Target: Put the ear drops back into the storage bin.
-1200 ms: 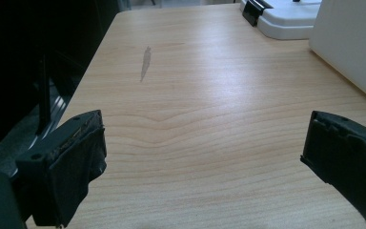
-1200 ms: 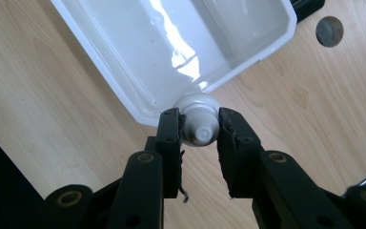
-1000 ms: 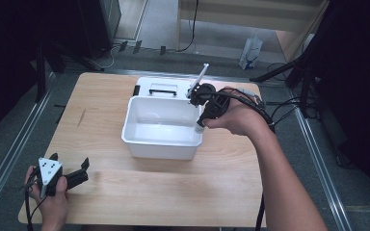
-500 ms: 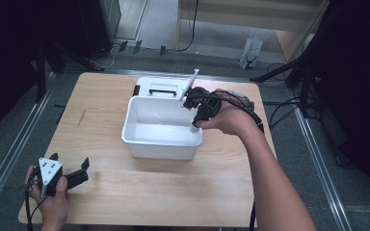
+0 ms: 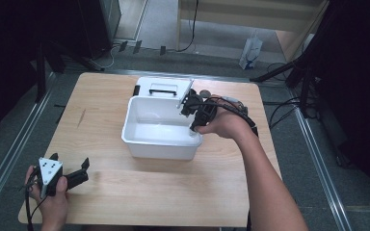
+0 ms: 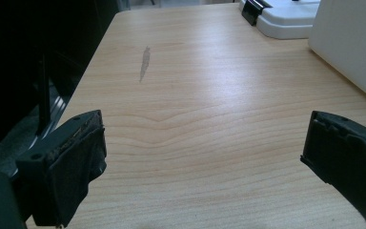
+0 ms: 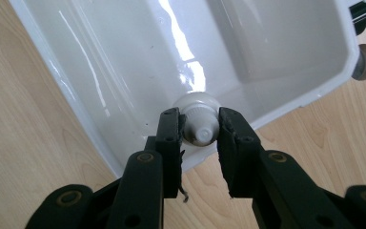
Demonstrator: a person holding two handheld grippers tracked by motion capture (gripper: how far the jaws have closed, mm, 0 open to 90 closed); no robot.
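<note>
White bottle (image 7: pixel 200 125) pinched cap-end between right gripper (image 7: pixel 199 129) jaws, over white tub (image 7: pixel 276 52); left gripper (image 6: pixel 200 162) jaws spread

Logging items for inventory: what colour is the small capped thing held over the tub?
White, the bottle matching the tub; clearest in the right gripper view.

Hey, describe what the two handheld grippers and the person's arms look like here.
Both grippers are black. The left gripper has two thick jaws with worn, padded faces and a grey three-cornered plate with dark dots on top. The right gripper has jointed black jaws with round pivot holes, and black cables trail from it. The forearms are bare, with no sleeves in view.
</note>
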